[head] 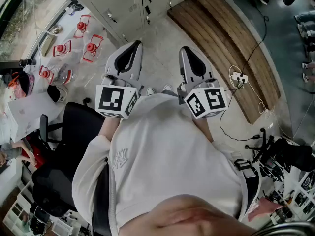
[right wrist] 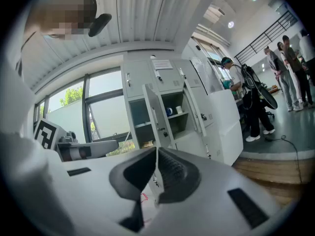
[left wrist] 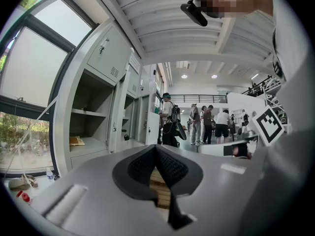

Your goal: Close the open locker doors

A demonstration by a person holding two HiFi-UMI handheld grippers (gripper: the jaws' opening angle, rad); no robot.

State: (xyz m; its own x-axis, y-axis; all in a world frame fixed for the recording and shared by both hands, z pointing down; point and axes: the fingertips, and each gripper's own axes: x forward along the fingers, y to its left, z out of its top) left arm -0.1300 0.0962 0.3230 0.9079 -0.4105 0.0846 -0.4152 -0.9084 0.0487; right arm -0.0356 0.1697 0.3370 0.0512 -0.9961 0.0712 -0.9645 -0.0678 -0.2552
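Grey lockers (head: 125, 1) stand ahead of me at the top of the head view. In the right gripper view two locker doors (right wrist: 153, 116) hang open, with a cup on a shelf (right wrist: 173, 111) inside. The left gripper view shows open compartments with bare shelves (left wrist: 91, 127) and a swung-out door (left wrist: 150, 128) further along. My left gripper (head: 135, 44) (left wrist: 156, 147) and right gripper (head: 185, 49) (right wrist: 156, 150) are held side by side in front of my chest. Both are shut on nothing and well short of the lockers.
A curved wooden platform (head: 231, 43) lies to the right, with a power strip and cables (head: 239, 76) on it. A black office chair (head: 64, 146) stands close on my left. Red-and-white items (head: 88, 45) lie by the window. Several people (left wrist: 206, 124) stand beyond the lockers.
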